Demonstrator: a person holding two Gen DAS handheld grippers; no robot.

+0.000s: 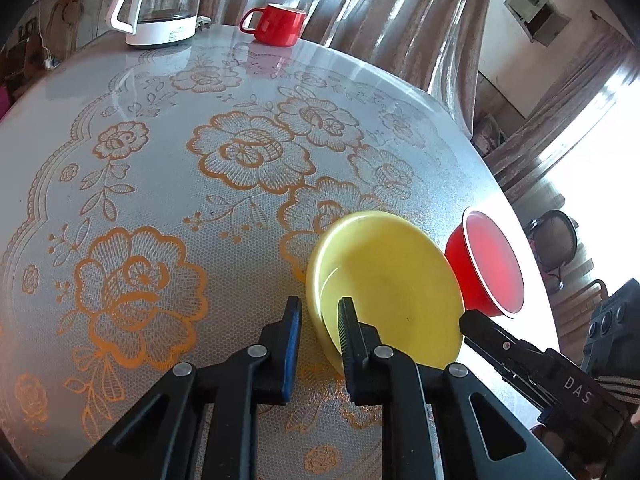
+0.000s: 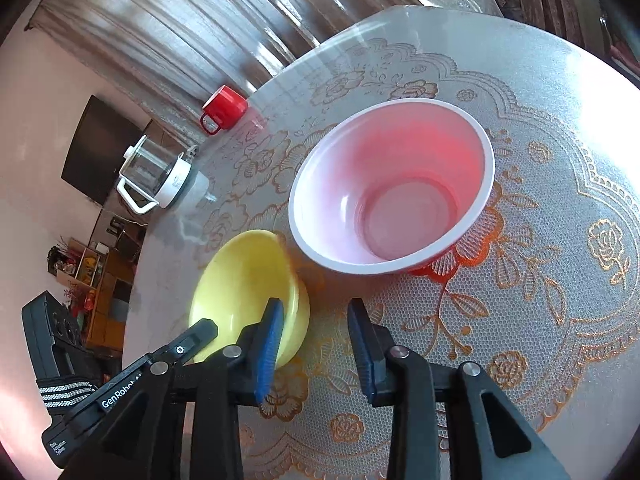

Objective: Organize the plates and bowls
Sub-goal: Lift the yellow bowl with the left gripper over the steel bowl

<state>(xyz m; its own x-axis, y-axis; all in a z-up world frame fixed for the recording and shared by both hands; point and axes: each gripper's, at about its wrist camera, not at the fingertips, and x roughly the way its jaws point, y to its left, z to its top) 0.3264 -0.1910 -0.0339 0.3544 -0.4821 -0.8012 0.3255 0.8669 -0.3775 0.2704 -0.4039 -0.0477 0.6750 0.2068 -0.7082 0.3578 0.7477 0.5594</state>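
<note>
Two bowls sit close together on the lace-patterned table (image 1: 160, 168), both mouth-up. Round as they are, neither has a long axis to speak of.

From my left wrist camera, the yellow bowl (image 1: 384, 292) fills the area at about five o'clock of the tabletop, and the red bowl (image 1: 486, 264) sits just beyond it toward three o'clock, near the table's edge. My left gripper (image 1: 320, 322) has its fingers spread, straddling the near rim of the yellow bowl: one finger outside the wall, the other over the inside. I cannot tell whether either pad touches the rim. At four o'clock a finger of my right gripper (image 1: 480, 330) reaches in beside the yellow bowl's far edge.

My right wrist camera shows what the left one hides: the red bowl (image 2: 392, 188) has a pale pink-white inside and a white rim, and its flat bottom is bare. My right gripper (image 2: 316, 332) is also spread, holding nothing, one finger overlapping the yellow bowl (image 2: 248, 292) at seven o'clock.

Far off, a red mug (image 1: 278, 24) and a glass kettle (image 1: 160, 0) stand at the table's twelve o'clock edge.
</note>
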